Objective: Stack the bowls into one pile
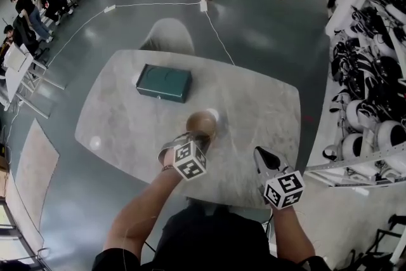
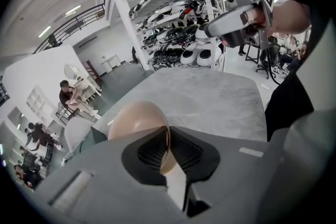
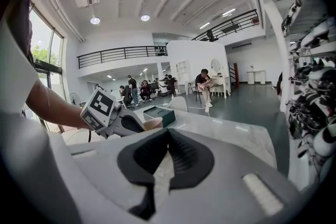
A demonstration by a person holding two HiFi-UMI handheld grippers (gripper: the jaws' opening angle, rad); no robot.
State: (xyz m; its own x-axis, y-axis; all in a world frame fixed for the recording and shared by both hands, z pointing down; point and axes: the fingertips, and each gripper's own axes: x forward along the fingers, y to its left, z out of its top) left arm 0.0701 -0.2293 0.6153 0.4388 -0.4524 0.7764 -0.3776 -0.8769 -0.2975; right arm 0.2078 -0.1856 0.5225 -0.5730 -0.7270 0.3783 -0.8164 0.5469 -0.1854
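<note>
A tan bowl (image 1: pixel 202 122) hangs tilted just above the middle of the marble table (image 1: pixel 120 127). My left gripper (image 1: pixel 198 138) is shut on its near rim. In the left gripper view the bowl (image 2: pixel 137 120) fills the space ahead, and its thin rim runs down between the jaws of the left gripper (image 2: pixel 168 150). A small white shape (image 1: pixel 213 114) shows just behind the bowl; I cannot tell what it is. My right gripper (image 1: pixel 264 155) is shut and empty over the table's near right edge. In its own view the right gripper (image 3: pixel 167 140) has nothing between its closed jaws.
A dark green box (image 1: pixel 163 82) lies on the far left part of the table. A pale chair (image 1: pixel 169 35) stands behind the table. Racks of helmets and gear (image 1: pixel 374 92) line the right side. People sit at the far end of the room.
</note>
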